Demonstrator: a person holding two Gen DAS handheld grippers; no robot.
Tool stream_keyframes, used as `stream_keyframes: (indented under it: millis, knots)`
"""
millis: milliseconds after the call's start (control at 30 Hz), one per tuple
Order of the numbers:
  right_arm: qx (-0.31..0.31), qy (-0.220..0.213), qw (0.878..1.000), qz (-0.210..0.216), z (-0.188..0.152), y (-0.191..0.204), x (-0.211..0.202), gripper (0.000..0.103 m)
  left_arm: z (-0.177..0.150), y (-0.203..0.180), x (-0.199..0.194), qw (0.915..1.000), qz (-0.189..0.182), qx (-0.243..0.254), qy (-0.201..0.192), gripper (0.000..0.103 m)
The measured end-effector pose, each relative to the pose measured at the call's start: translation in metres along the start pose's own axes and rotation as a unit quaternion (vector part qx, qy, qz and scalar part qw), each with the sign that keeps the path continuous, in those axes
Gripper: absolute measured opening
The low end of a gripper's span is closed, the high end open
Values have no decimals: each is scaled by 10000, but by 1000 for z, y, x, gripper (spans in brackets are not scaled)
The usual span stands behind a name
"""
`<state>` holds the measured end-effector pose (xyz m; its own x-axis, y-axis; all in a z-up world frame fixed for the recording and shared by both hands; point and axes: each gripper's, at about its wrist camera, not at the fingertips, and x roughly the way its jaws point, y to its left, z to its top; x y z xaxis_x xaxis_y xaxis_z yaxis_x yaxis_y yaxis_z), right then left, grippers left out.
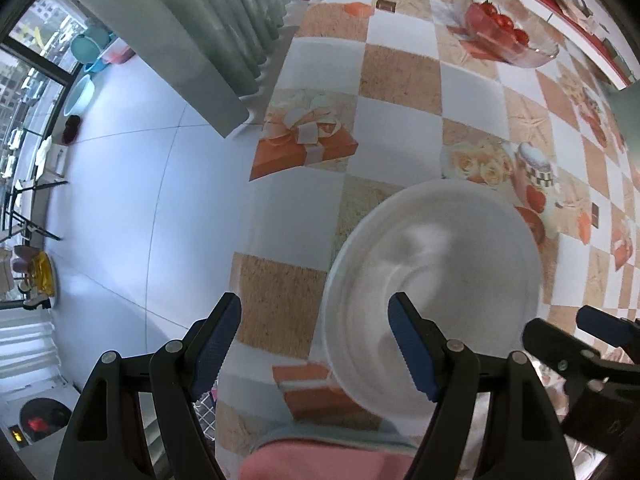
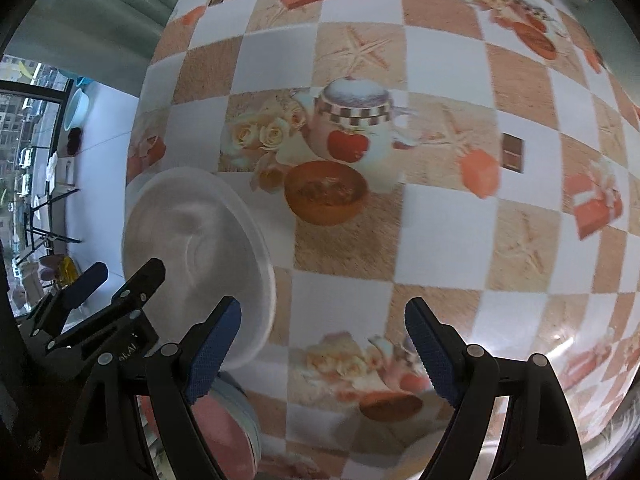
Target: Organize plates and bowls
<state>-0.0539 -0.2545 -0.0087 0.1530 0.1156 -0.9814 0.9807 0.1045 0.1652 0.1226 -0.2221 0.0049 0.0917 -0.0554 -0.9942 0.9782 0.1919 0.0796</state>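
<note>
A white bowl (image 1: 432,280) sits on the counter (image 1: 400,100), which has a checked cloth with pictures on it. The left tongs (image 1: 316,344) hang over the bowl's edge, spread wide and holding nothing. The right tongs (image 2: 324,352) are just beside the bowl, spread wide and empty too.

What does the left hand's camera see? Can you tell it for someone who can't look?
A round white plate lies on a table covered with an orange-and-white checked cloth, just below the open left gripper with blue-padded fingers. Farther off stands a clear glass bowl of red fruit; a pale floor shows at left.
</note>
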Motion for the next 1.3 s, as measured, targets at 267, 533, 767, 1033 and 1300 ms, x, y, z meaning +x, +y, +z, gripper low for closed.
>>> stream_keyframes:
  millis: [267, 533, 767, 1033, 1300]
  knots:
    - [-42, 193, 9995, 231, 7, 7, 23, 53, 5, -3, 26, 9996, -112, 2, 245, 62]
    - [-354, 280, 9984, 340, 3, 11, 21, 14, 10, -34, 22, 9985, -332, 348, 272, 33]
    - [-154, 410, 9990, 83, -10, -50, 10, 14, 3, -95, 18, 9948, -544, 781, 363, 32]
    - [314, 419, 9985, -138, -32, -110, -4, 14, -7, -183, 13, 9877, -793, 1295, 365, 32]
    - [670, 362, 9970, 134, -44, -139, 3, 15, -10, -230, 11, 9825, -656, 1726, 247, 35]
